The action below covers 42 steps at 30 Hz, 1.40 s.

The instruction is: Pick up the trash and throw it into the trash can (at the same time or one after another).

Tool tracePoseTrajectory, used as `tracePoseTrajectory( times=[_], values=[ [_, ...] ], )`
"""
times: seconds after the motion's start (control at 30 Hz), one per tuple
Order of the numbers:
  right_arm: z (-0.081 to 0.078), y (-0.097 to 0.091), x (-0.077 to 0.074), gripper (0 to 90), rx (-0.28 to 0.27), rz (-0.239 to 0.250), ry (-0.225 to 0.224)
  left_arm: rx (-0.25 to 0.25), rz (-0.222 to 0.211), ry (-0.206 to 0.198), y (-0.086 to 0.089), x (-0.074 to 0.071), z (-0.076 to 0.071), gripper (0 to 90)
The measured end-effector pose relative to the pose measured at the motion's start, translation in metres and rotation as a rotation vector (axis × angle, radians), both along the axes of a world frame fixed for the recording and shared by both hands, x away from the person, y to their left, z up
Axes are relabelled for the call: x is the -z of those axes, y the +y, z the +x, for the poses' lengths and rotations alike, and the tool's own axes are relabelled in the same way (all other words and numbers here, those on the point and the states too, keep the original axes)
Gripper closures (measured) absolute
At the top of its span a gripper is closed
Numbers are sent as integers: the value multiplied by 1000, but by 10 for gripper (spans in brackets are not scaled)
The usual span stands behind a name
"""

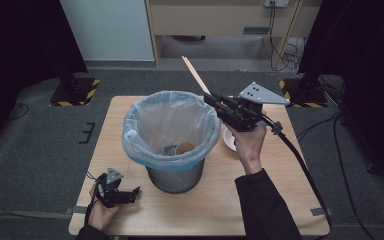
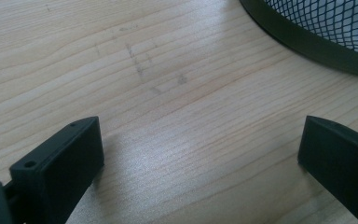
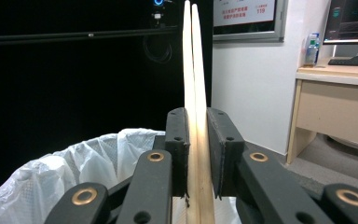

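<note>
1. My right fingers (image 1: 211, 99) pinch a pair of chopsticks (image 1: 196, 75), one pad on each side with the two sticks pressed flat between them. In the right gripper view the chopsticks (image 3: 194, 70) run straight out from the fingers (image 3: 179, 140) along the line of the gripper.
2. In the high view the sticks' long axis slants up and away from me, with their free tips past the far rim of the bin (image 1: 172, 132). The pinch sits just at the bin's right rim, so the bag's mouth lies to the left of my fingers and below them. As I judge it, dropping them in calls for swinging left and tipping the tips down.
3. My left fingers (image 1: 130, 194) are spread with nothing between them, low over the table (image 1: 220, 205) at the near left. The right hand is plainly the nearer one to the opening.
4. Inside the bin I see a paper cup (image 1: 184, 148); something darker beside it I cannot make out. A white dish (image 1: 228, 138) lies partly hidden behind my right hand. The chopsticks' gripped ends are cut off from sight.
</note>
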State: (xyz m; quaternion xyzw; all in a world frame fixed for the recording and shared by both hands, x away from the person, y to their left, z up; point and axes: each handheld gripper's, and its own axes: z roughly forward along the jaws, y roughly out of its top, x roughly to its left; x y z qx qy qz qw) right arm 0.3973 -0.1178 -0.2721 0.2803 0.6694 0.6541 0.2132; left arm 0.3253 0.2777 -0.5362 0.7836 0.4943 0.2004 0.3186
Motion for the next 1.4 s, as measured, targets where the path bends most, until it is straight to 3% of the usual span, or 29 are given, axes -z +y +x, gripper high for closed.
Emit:
tracePoseTrajectory(
  times=[0.87, 1.4],
  values=[
    [0, 45, 4, 796, -84, -49, 16, 0, 0, 0, 0, 0, 0, 0],
    [2, 59, 15, 795, -115, -85, 50, 0, 0, 0, 0, 0, 0, 0]
  ],
)
